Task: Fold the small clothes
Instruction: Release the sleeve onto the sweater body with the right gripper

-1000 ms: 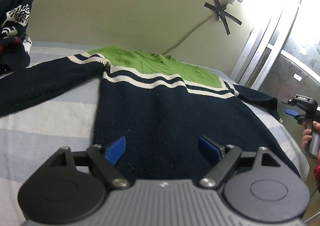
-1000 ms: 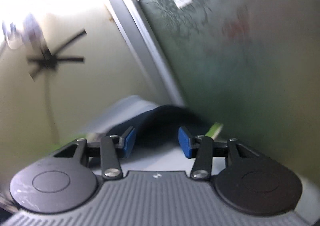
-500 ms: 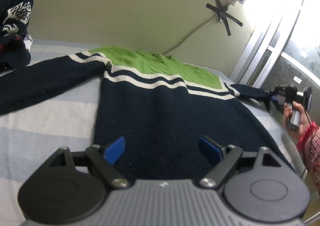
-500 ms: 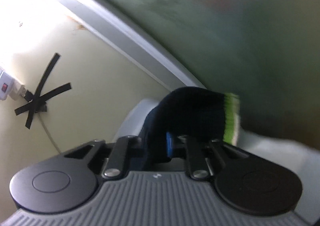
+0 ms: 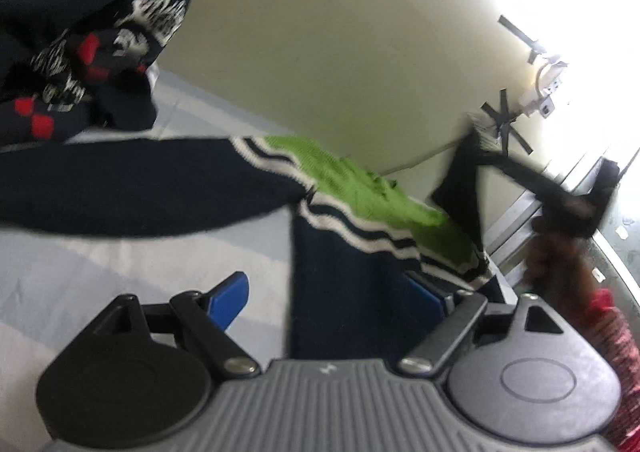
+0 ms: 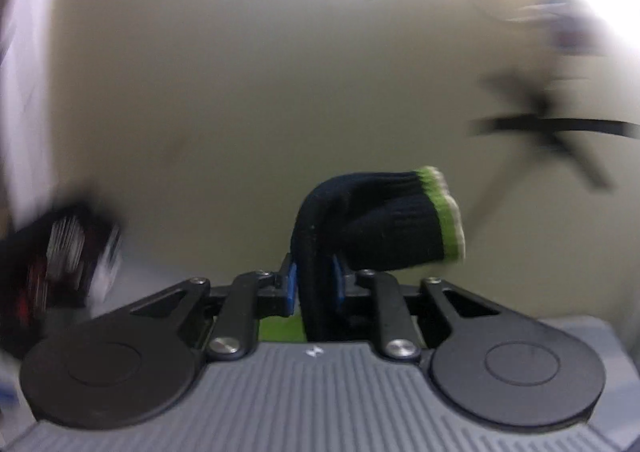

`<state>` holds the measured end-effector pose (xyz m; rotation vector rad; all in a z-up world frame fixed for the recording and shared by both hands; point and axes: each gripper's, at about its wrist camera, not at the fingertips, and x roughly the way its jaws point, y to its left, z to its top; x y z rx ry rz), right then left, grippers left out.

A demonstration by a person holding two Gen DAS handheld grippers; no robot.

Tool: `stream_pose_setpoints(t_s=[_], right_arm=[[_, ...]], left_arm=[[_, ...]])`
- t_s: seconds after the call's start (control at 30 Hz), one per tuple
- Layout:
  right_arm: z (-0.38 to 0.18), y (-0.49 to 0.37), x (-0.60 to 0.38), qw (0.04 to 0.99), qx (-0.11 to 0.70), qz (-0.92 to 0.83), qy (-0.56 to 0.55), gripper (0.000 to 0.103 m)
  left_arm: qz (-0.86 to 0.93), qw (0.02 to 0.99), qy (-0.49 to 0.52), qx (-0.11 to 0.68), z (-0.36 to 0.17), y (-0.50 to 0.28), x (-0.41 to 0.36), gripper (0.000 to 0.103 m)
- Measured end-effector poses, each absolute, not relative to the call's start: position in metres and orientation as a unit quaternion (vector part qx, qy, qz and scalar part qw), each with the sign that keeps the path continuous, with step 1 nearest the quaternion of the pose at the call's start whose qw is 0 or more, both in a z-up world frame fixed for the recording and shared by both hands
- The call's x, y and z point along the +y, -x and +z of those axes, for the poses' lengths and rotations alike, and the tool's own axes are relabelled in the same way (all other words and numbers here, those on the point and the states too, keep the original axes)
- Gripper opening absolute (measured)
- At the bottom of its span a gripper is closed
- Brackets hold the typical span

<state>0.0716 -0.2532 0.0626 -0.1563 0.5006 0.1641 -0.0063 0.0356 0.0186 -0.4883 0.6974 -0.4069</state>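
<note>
Hovering with jaws apart, the left gripper (image 5: 336, 294) straddles the navy sweater's (image 5: 352, 292) hem on the striped bed (image 5: 120, 264). Farther off at two o'clock, the right gripper (image 6: 314, 280) — jaws just eased slightly — is clamped on the green-edged sleeve cuff (image 6: 404, 220), lifted off the bed. Other dark clothes (image 5: 80, 36) sit at ten o'clock.
</note>
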Motion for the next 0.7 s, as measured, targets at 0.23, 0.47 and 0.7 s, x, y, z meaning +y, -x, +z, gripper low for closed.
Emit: stream_pose_setpoints(t_s=[0.23,0.47,0.7], right_arm=[[-0.020,-0.051,-0.212,0.901,0.328,0.135,0.252,0.064],[0.033,-0.058,-0.330,0.941,0.311,-0.050,0.121,0.072],[0.004,-0.082,-0.383,0.920,0.368,-0.118,0.064,0.010]], left_arm=[[-0.193,0.891,0.222,0.346,0.011,0.012,0.051,0.092],[-0.189,0.893,0.218,0.347,-0.002,0.002,0.044,0.093],[-0.181,0.910,0.166,0.334,-0.001,0.009,0.029,0.093]])
